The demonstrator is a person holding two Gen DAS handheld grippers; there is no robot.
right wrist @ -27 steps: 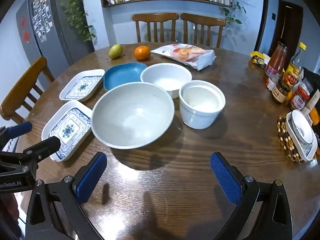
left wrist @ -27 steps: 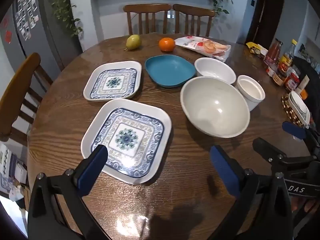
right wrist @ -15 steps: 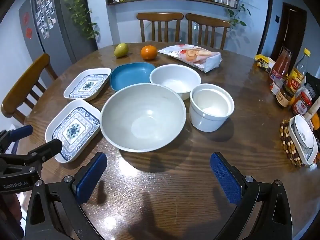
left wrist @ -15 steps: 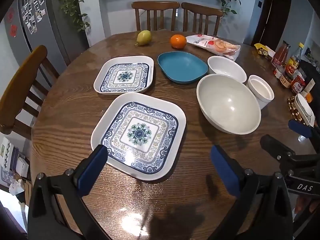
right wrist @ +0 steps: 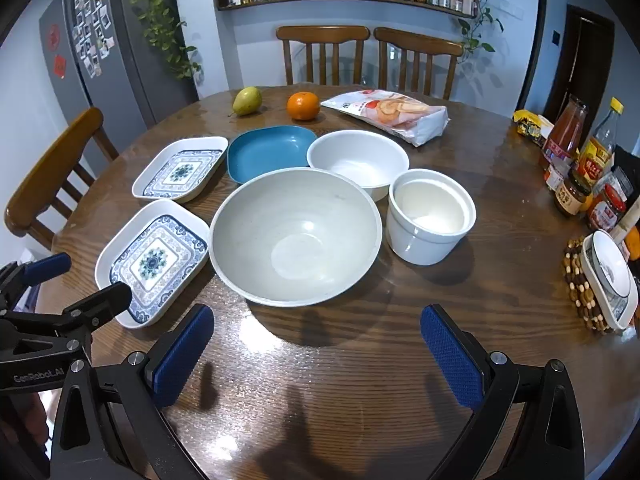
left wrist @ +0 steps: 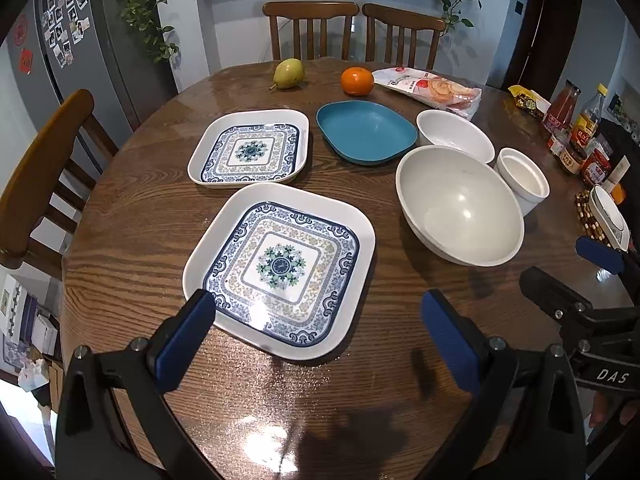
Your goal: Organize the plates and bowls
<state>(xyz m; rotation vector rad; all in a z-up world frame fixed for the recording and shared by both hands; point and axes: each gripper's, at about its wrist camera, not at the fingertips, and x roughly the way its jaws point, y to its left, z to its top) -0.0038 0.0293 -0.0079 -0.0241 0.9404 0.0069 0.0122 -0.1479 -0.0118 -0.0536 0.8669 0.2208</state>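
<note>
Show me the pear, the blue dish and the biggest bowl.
pear (left wrist: 288, 73), left wrist view, its belly.
blue dish (left wrist: 366, 130), left wrist view, its floor.
biggest bowl (right wrist: 296, 236), right wrist view, its inner wall.

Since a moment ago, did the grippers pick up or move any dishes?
No. Only the views shifted a bit: in the left view the near patterned plate now sits further right, and the right view tipped slightly. Both the left hand-held gripper and the right hand-held gripper stayed wide open and empty. The big bowl, the blue plate and the rest kept their places on the table.
</note>
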